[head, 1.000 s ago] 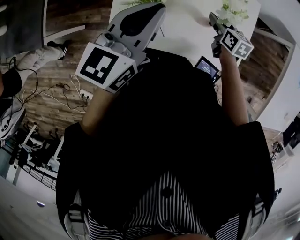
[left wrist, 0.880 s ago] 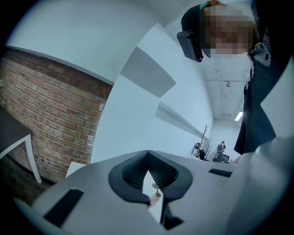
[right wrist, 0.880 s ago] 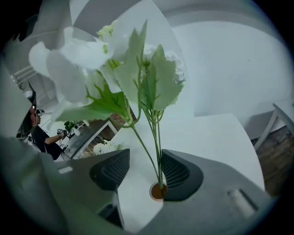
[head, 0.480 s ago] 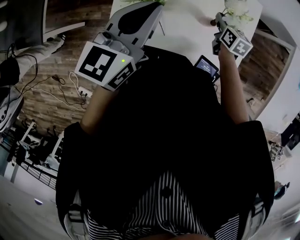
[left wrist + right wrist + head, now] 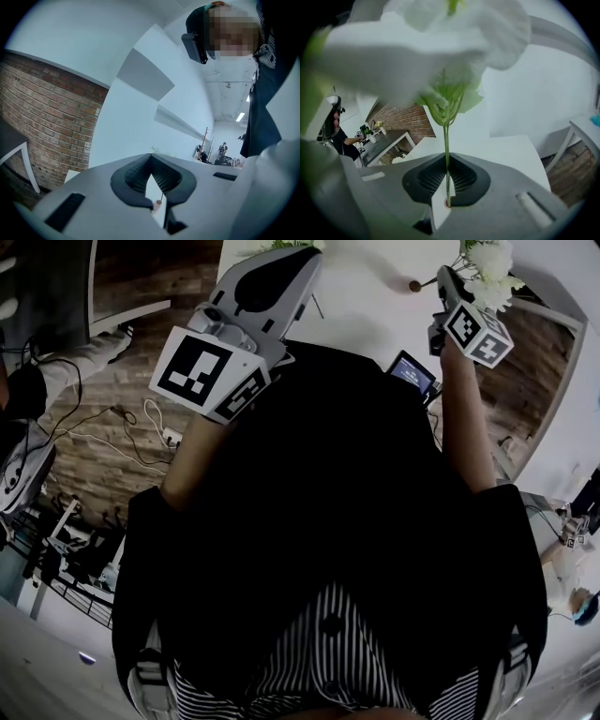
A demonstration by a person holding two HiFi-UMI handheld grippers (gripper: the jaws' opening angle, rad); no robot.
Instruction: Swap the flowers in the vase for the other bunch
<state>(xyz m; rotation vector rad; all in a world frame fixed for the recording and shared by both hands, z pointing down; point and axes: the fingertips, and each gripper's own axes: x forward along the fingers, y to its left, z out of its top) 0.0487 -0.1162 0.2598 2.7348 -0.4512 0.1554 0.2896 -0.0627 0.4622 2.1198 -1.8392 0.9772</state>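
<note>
At one o'clock in the head view, the right gripper point(image 5: 447, 158) has its ribbed black pads clamped on the slim green stem point(image 5: 446, 140) of a ruffled white flower point(image 5: 440, 42), the bloom at twelve o'clock above them. At eleven o'clock, the left gripper point(image 5: 151, 155) pinches a thin stem point(image 5: 161, 196) over the smooth white table point(image 5: 366, 296)

White table point(image 5: 366, 296), wooden floor point(image 5: 103, 446), brick wall point(image 5: 42, 122), white walls point(image 5: 70, 37)
</note>
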